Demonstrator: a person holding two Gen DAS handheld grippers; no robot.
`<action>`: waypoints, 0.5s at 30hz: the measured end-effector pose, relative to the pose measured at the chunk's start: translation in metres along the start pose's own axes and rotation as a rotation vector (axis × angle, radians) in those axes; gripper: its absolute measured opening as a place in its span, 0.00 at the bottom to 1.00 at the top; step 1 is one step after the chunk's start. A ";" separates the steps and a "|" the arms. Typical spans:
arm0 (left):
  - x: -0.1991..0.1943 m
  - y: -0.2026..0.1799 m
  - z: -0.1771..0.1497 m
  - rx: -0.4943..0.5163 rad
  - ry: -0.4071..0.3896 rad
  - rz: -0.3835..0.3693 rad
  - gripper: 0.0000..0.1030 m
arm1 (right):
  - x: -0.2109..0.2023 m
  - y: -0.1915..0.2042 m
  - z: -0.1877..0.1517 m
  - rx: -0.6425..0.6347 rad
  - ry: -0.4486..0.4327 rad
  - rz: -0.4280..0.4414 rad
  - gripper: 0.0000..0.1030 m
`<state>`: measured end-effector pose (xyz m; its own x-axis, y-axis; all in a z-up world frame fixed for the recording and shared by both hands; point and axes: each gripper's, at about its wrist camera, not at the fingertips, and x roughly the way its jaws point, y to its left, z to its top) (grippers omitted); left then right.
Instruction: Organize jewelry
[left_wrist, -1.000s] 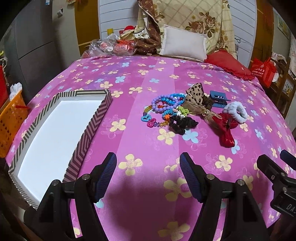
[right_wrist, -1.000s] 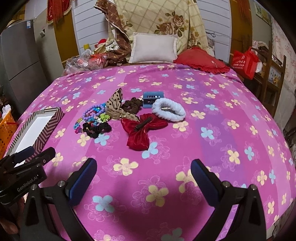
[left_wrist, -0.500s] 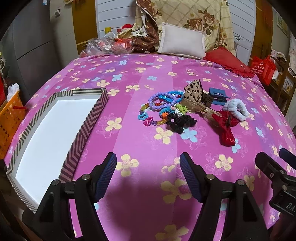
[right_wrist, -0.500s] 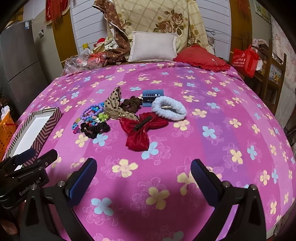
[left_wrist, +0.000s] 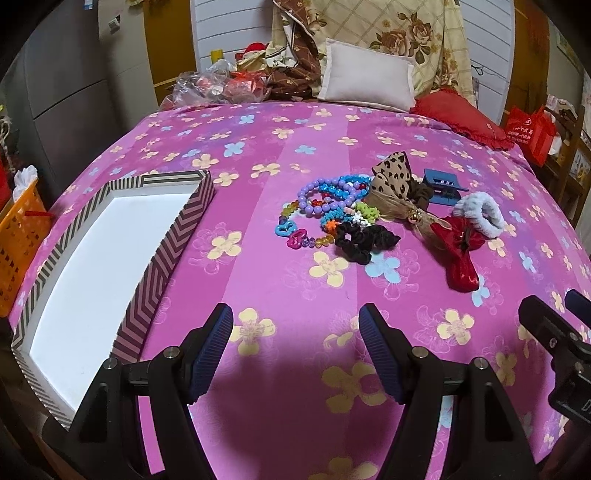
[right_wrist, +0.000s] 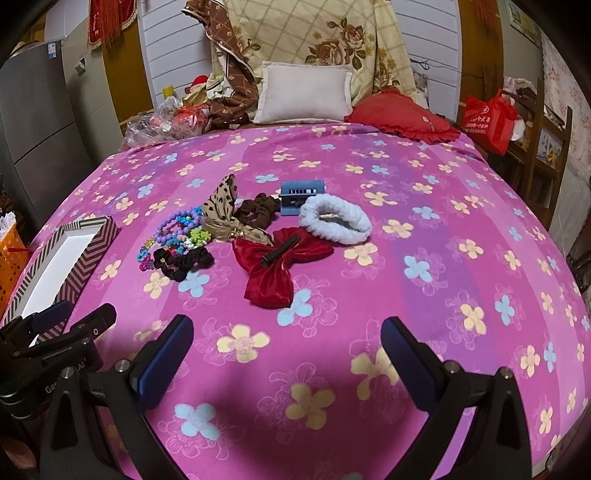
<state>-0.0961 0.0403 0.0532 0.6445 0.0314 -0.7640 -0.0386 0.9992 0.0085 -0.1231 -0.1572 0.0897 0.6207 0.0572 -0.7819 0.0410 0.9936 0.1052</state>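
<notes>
A pile of hair accessories lies mid-bed: bead bracelets (left_wrist: 332, 194) (right_wrist: 175, 227), a black scrunchie (left_wrist: 360, 240) (right_wrist: 181, 260), a leopard bow (left_wrist: 393, 182) (right_wrist: 221, 206), a red bow (left_wrist: 460, 251) (right_wrist: 277, 266), a white scrunchie (left_wrist: 480, 214) (right_wrist: 334, 219) and a blue clip (left_wrist: 443, 186) (right_wrist: 301, 195). A striped box (left_wrist: 162, 251) (right_wrist: 79, 266) with a white inside sits at the left. My left gripper (left_wrist: 295, 350) is open and empty, short of the pile. My right gripper (right_wrist: 288, 362) is open and empty, short of the red bow.
The bed has a pink flowered cover (left_wrist: 295, 133). Pillows (right_wrist: 304, 92) and bags are piled at the head. An orange basket (left_wrist: 18, 240) stands off the left edge. A red bag (right_wrist: 487, 122) and wooden furniture stand at the right.
Both grippers have shifted slightly toward the pile; the box and accessories sit a little nearer in view. Nothing was taken hold of.
</notes>
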 end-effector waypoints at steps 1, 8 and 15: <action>0.001 0.000 0.000 -0.001 0.002 -0.003 0.58 | 0.002 0.000 0.002 0.000 0.003 0.002 1.00; 0.004 0.003 0.000 -0.017 0.013 -0.011 0.58 | 0.006 -0.002 0.003 0.001 0.007 0.006 1.00; 0.009 0.020 0.004 -0.069 0.048 -0.046 0.58 | 0.012 -0.010 0.003 0.004 0.007 0.000 1.00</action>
<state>-0.0881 0.0604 0.0485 0.6094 -0.0177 -0.7927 -0.0631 0.9955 -0.0707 -0.1139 -0.1666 0.0815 0.6150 0.0577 -0.7864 0.0443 0.9932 0.1075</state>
